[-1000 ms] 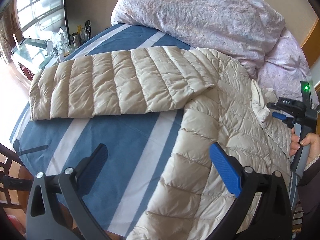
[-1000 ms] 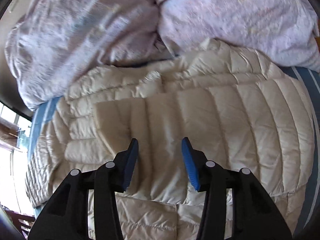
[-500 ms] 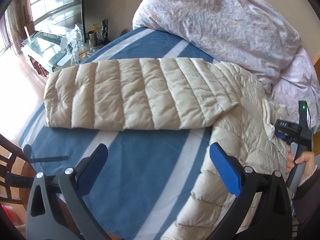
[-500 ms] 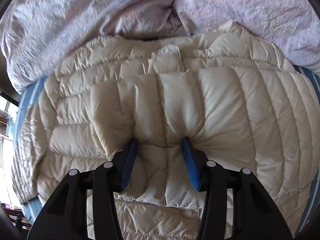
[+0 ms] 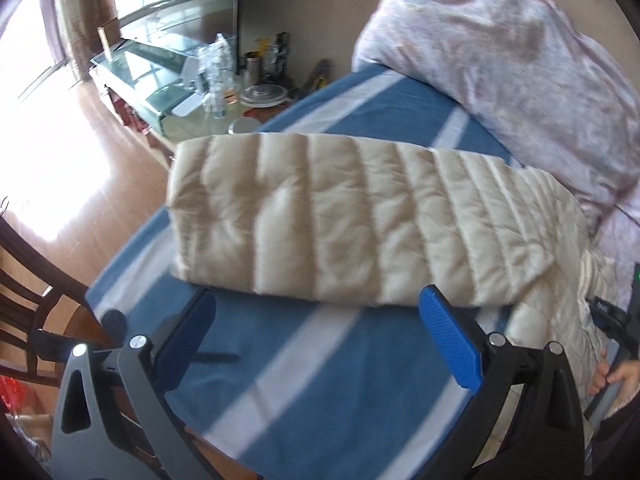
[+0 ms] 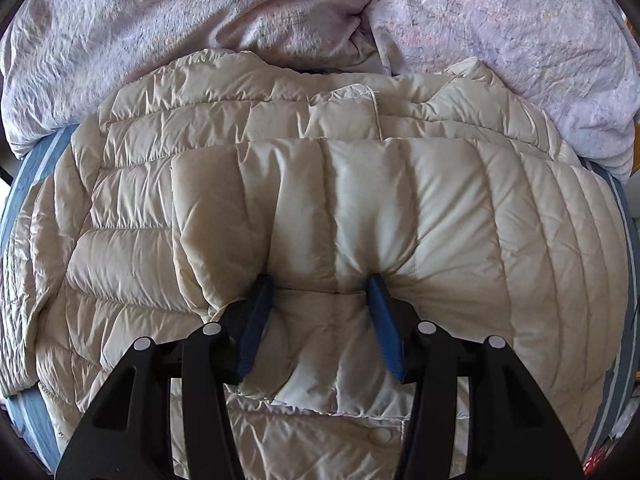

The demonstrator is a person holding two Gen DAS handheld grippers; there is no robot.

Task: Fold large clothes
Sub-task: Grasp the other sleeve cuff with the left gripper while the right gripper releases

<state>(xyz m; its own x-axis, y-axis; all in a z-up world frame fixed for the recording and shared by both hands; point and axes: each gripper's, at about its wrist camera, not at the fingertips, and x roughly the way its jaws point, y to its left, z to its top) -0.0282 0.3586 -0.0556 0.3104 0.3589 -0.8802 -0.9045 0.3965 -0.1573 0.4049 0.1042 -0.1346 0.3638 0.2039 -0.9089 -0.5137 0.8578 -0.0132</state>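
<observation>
While the right claw (image 6: pixel 320 292) opens on the folded sleeve (image 6: pixel 360 216), the left claw (image 5: pixel 320 320), wide and empty, should grip the other sleeve (image 5: pixel 340 224) near its cuff.

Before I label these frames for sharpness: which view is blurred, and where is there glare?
Left wrist view: motion-smeared across the beige sleeve and striped sheet, with window glare washing out the floor at left. Right wrist view: sharp, evenly lit jacket, fisheye bending at the edges.
</observation>
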